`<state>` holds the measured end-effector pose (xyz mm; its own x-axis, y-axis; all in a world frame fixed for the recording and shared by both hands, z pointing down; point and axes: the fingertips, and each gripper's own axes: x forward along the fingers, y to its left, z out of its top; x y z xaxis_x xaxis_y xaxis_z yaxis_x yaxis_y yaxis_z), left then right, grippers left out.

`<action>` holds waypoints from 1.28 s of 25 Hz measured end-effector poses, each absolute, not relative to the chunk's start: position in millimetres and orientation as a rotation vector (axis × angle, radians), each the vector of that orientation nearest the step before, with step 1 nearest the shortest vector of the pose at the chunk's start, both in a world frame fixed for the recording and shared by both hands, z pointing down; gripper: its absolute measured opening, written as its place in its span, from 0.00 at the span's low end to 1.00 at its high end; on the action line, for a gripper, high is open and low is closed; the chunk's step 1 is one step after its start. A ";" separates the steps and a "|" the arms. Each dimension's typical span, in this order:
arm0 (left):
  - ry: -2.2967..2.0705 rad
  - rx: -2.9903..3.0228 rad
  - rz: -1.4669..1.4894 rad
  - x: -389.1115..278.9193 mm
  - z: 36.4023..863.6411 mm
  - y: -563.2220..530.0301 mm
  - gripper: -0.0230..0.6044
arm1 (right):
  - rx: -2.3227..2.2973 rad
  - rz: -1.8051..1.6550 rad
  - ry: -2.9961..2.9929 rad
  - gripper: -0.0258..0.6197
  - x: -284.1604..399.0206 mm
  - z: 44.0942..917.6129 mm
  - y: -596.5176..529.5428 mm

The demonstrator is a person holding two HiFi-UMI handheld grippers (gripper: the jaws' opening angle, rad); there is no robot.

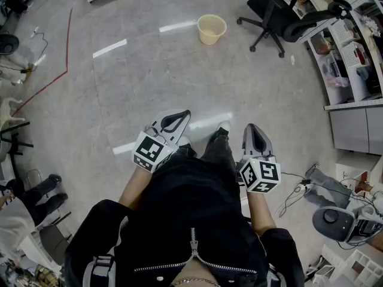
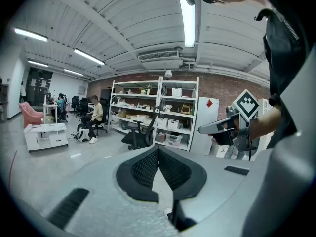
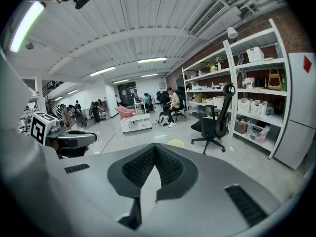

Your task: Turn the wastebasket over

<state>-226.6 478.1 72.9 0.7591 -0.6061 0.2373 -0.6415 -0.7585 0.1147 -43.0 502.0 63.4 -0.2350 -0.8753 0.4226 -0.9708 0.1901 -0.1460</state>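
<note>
A pale yellow wastebasket [image 1: 212,28] stands upright on the grey floor far ahead, its mouth facing up. In the right gripper view only its rim [image 3: 176,143] peeks over the jaws. My left gripper [image 1: 187,113] is held low in front of the person's body, jaws shut with nothing between them. My right gripper [image 1: 252,127] sits beside it, also shut and holding nothing. Both are well short of the wastebasket. In the left gripper view the tips [image 2: 158,149] meet and the wastebasket is out of sight.
A black office chair [image 1: 276,18] stands just right of the wastebasket. Shelving and cabinets [image 1: 353,58] line the right side. Red tape [image 1: 58,70] marks the floor at left. Cables and gear [image 1: 335,217] lie at lower right. A seated person [image 2: 96,115] is far off.
</note>
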 end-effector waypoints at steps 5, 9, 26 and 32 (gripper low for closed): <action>-0.988 2.760 0.272 -238.1 72.2 474.2 0.04 | 1.767 0.611 -2.258 0.05 -55.1 61.5 497.1; -1.012 2.749 0.265 -249.3 74.7 474.0 0.04 | 1.740 0.626 -2.280 0.05 -65.4 66.7 494.7; -1.011 2.781 0.169 -240.6 56.6 415.1 0.04 | 1.633 0.473 -2.332 0.06 -80.2 44.9 436.4; -0.988 2.753 0.107 -211.3 58.2 374.0 0.04 | 1.660 0.449 -2.347 0.06 -64.6 47.1 384.3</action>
